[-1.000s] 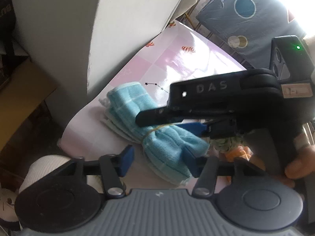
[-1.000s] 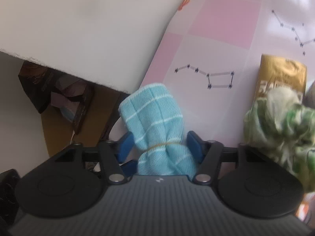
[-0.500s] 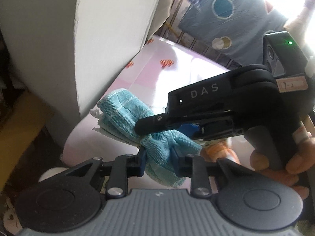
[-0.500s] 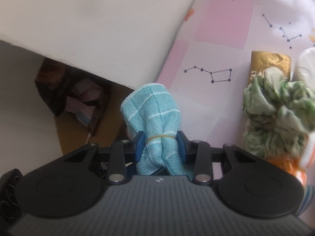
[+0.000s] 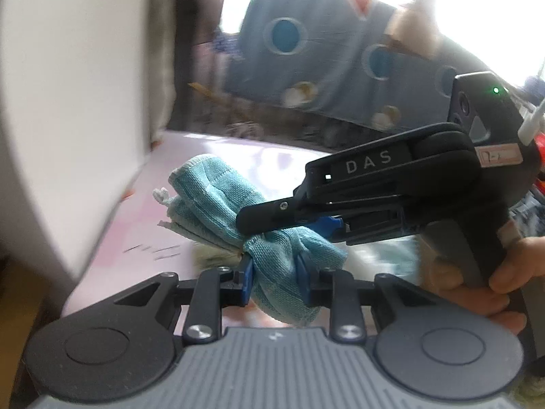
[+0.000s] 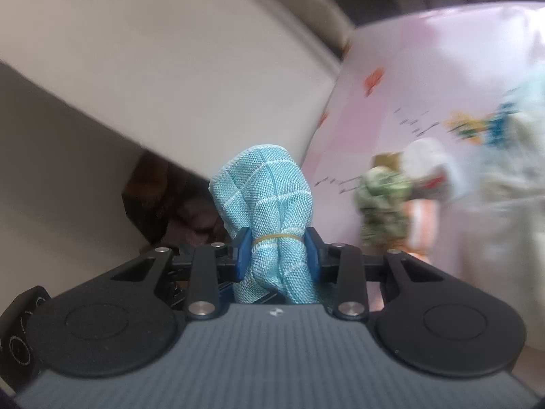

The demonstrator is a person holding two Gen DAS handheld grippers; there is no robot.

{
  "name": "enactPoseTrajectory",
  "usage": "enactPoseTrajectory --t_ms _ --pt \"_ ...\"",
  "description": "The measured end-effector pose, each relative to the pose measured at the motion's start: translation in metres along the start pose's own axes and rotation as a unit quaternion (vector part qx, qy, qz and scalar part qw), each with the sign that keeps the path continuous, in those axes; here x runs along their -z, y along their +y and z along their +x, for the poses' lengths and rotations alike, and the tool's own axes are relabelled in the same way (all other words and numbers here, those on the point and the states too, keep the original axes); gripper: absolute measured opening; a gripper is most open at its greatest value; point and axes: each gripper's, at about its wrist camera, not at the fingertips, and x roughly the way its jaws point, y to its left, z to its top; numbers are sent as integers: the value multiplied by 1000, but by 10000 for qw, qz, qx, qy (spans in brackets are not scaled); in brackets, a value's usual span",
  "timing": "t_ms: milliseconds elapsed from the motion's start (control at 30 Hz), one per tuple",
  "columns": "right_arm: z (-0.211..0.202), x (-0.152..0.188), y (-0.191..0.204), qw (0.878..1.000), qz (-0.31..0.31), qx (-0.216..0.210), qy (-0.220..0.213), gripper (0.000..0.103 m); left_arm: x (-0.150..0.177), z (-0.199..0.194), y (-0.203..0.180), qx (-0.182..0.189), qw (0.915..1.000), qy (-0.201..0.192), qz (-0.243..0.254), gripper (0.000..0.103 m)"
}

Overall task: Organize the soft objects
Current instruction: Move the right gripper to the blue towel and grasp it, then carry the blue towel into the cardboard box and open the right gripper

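A light blue checked cloth bundle (image 5: 218, 201), tied at the waist with a yellow rubber band (image 6: 276, 237), hangs above the pink table cover (image 5: 204, 150). My left gripper (image 5: 274, 279) is shut on one end of it, blue pads pressing both sides. From the right, my right gripper (image 5: 293, 228) reaches in and grips the bundle near the band. In the right wrist view the bundle (image 6: 265, 187) stands up between the pads of the right gripper (image 6: 277, 252), which is shut on it at the band.
A tall white box (image 5: 68, 102) stands close on the left. A blue cushion with circles (image 5: 306, 51) lies behind the table. A green-white scrunchie (image 6: 385, 201) and pale cloths (image 6: 504, 170) lie to the right. A person's hand (image 5: 504, 272) holds the right gripper.
Both grippers closed on the blue bundle, then rose with it off the table cover. The views are now blurred from the motion.
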Motion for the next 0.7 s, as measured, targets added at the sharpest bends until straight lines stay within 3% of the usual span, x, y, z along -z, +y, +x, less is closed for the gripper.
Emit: enactPoseTrajectory --t_ms 167,367,467,500,567,700 --pt "-87 10 -47 9967 358 213 -694 31 -12 19 -71 550 9968 2 574 28" --pt "-189 27 -115 9824 872 703 -1494 30 -25 59 -168 1351 9839 272 1134 29" --pt "-234 34 -146 9712 1094 1006 -1864 29 -28 78 -213 1601 9762 314 1426 36" --pt "-248 35 -156 9667 1135 1149 -1987 29 -28 84 -226 1673 9734 324 1530 43" --pt "-273 38 -175 9575 1204 1419 -2202 29 -26 95 -244 1658 9718 332 1646 49" --pt "-311 40 -211 9381 1291 1984 -2530 29 -28 125 -246 1470 9745 575 1596 49"
